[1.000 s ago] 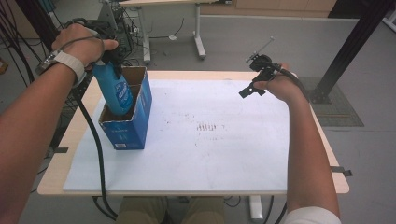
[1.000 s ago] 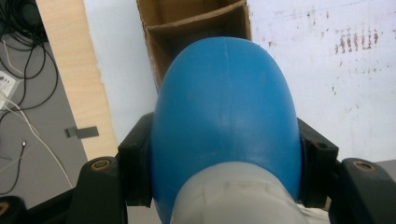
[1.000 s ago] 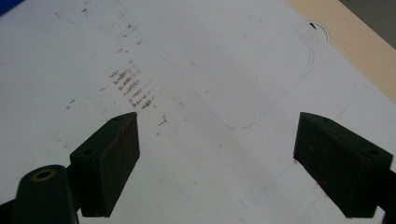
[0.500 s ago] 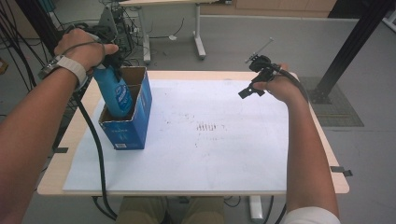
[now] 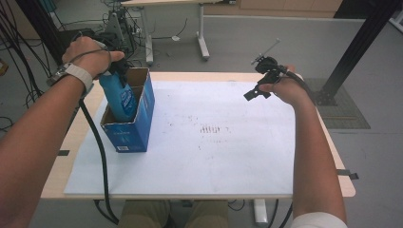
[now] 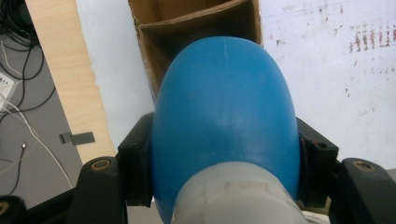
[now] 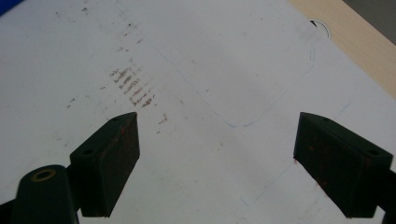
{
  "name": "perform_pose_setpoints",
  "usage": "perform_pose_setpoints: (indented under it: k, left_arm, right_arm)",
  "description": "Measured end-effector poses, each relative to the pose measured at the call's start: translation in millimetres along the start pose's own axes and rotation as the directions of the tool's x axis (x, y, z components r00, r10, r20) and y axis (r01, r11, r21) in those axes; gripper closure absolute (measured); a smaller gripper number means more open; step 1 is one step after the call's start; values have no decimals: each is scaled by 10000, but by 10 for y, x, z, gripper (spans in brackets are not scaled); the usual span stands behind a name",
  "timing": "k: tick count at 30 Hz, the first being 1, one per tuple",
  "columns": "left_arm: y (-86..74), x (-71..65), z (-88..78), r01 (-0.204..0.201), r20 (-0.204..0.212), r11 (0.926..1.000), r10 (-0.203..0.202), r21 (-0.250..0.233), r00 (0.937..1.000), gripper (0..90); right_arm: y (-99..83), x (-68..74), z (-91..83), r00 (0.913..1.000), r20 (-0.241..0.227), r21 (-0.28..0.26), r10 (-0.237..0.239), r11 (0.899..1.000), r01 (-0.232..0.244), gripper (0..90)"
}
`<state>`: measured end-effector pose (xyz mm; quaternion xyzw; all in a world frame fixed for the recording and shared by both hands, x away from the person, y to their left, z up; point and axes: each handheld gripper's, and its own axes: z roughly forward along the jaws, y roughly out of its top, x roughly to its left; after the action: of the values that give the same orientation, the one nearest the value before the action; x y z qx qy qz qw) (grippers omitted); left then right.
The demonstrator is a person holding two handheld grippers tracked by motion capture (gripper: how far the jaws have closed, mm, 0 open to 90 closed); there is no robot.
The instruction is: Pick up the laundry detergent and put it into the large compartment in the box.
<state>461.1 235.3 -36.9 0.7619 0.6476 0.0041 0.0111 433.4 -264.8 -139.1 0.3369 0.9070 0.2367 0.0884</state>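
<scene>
While the left claw [image 5: 116, 78] pinches the blue plastic bottle [image 5: 118, 97] by its shoulder, the bottle stands partly down inside the open-topped blue cardboard box [image 5: 135, 126], tilted slightly, grey cap end up toward the hand. In the left gripper view both black pads press the bottle's [image 6: 226, 116] flanks, one each side, with no gap showing. Beyond the bottle's rounded body the box's [image 6: 187, 28] brown inner walls and a cardboard divider are visible; the bottle sits in the compartment nearer the person.

Box position: left part of the white sheet [image 5: 214, 156] that covers most of the wooden worktop [image 5: 340, 156], its near corner on the sheet, its left wall near the sheet's left edge. Bare wood strip runs left of it, then the worktop edge. Black cable [image 5: 97, 152] hangs from the left claw down past the box's left side and over the front edge.

Right claw [image 5: 252, 94] held above the far right corner of the sheet, jaws spread wide, nothing between them. Right gripper view looks down on bare sheet with brownish smudges [image 7: 133, 86] and a faint pen outline.

Open room: whole centre and right of the sheet, from the box's right wall across to the right claw. Worktop's right wood margin also bare.
</scene>
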Motion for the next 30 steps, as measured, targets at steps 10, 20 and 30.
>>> perform_pose_setpoints:
  k: [10,20,30]
  left_arm:
    - [14,-3,87,-19,-14,10000,19,43,10000,374]
    - [31,-7,160,-43,1,10000,43,90,10000,374]
    - [26,6,232,-54,5,9999,54,85,10000,374]
  right_arm:
    - [-26,-15,0,10000,-8,-15,63,10000,-63,145]
    - [-29,-15,12,10000,-21,-4,66,10000,-66,145]
    - [-48,-24,7,9999,-13,2,99,10000,-99,145]
